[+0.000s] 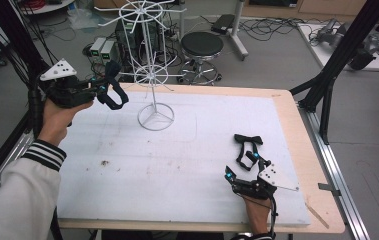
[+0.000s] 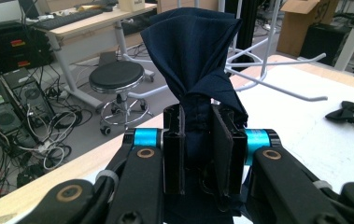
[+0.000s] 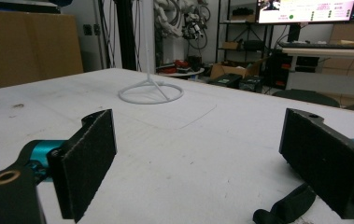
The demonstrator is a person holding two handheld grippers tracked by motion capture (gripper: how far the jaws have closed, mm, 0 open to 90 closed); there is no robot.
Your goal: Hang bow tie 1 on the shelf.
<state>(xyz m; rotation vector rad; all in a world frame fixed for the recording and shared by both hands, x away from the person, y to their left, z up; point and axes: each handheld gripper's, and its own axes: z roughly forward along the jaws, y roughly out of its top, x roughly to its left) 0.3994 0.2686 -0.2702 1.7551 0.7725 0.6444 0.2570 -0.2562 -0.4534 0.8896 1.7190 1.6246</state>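
Lab, floor cables, computers, monitor

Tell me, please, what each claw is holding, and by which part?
The left claw pinches a dark navy fabric bow tie at its gathered middle; the right claw is open, holding nothing.

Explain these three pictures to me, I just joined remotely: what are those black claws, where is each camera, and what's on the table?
A person holds a two-jaw gripper in each hand. One camera looks down from above; the other two ride on the grippers, looking along their jaws. The left gripper is raised beside the white wire rack and clamps a dark blue bow tie. The right gripper rests low on the white table mat with its jaws apart, beside a black bow tie lying there.
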